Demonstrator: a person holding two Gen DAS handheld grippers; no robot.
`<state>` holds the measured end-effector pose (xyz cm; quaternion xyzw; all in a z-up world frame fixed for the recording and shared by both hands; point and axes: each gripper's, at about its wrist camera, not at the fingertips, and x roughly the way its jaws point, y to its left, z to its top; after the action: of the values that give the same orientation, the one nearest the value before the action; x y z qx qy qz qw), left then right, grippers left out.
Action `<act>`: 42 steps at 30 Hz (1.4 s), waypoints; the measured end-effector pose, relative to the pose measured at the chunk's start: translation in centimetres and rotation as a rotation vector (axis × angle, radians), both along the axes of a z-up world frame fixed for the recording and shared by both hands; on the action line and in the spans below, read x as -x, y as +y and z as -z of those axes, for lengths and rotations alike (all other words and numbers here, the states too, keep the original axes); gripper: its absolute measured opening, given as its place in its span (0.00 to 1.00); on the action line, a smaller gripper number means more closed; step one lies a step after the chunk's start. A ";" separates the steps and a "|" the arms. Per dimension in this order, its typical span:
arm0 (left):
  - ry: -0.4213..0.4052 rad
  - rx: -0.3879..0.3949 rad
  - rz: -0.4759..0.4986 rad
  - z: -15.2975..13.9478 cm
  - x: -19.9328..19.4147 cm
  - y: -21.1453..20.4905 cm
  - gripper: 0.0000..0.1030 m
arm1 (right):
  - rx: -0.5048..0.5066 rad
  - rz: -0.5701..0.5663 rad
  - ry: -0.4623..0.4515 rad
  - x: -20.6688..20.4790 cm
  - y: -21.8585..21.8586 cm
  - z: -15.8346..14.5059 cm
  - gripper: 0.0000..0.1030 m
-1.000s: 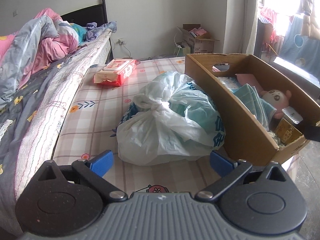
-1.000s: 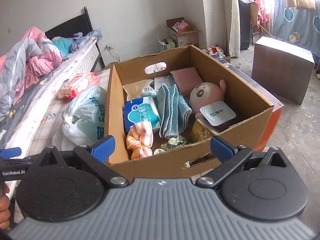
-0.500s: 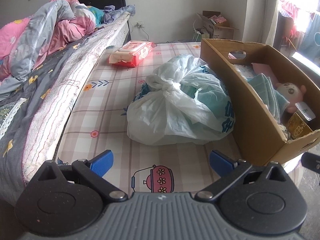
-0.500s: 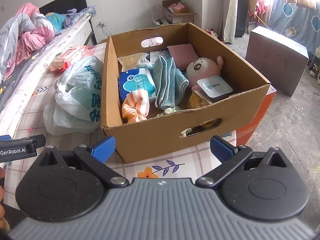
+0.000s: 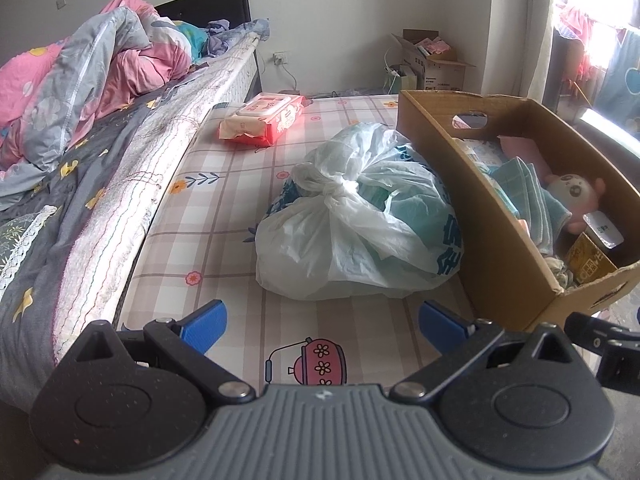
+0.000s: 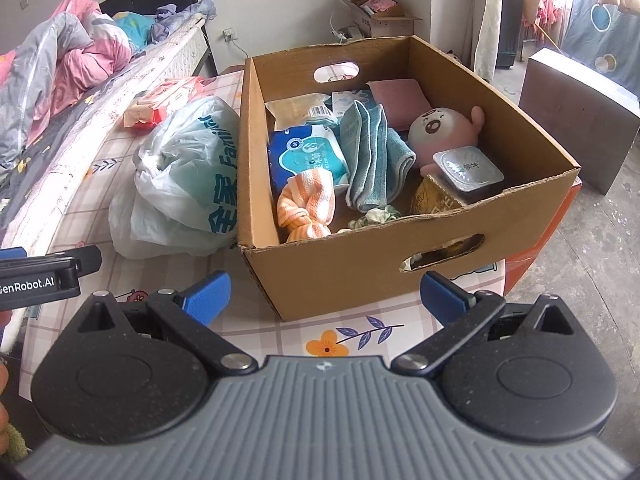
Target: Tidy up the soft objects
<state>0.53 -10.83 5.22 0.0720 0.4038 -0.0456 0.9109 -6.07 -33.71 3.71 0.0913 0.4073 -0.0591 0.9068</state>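
Both my tongs are spread wide and empty. Left tongs hang low over the checked mattress, pointed at the knotted plastic bag; right tongs sit just short of the cardboard box, near its front wall w/ the handle slot.

Outward from there: the bag lies on the mattress pressed against the box's left wall, outside it. Further back, well apart from both, a red wipes pack lies on the mattress near the bed w/ its rumpled quilt.

In the box already: blue wipes pack, folded teal towel, orange striped cloth, pink plush, a pink pad at the back, plus a sealed cup and some small bits I can't make out.

My read: mostly done. Box is fairly full; what's prob. left is the bag and the red pack, if they count as soft items. Bag is bulky, so room may be tight.
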 end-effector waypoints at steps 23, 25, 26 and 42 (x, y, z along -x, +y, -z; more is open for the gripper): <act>0.038 0.001 0.025 0.6 0.4 -0.2 0.99 | -0.033 -0.045 0.028 -1.4 1.6 0.8 0.99; 0.044 0.001 0.025 0.7 0.2 -0.3 0.99 | -0.031 -0.045 0.033 -1.5 1.6 0.9 0.99; 0.046 0.002 0.024 0.7 0.2 -0.2 0.99 | -0.029 -0.045 0.036 -1.6 1.6 0.9 0.99; 0.048 0.002 0.022 0.9 0.0 -0.1 0.97 | -0.014 -0.053 0.042 -2.0 2.0 0.9 0.99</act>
<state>0.57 -10.91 4.33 0.0744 0.4245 -0.0578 0.9005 -4.02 -31.71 2.84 0.0854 0.4291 -0.0341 0.8986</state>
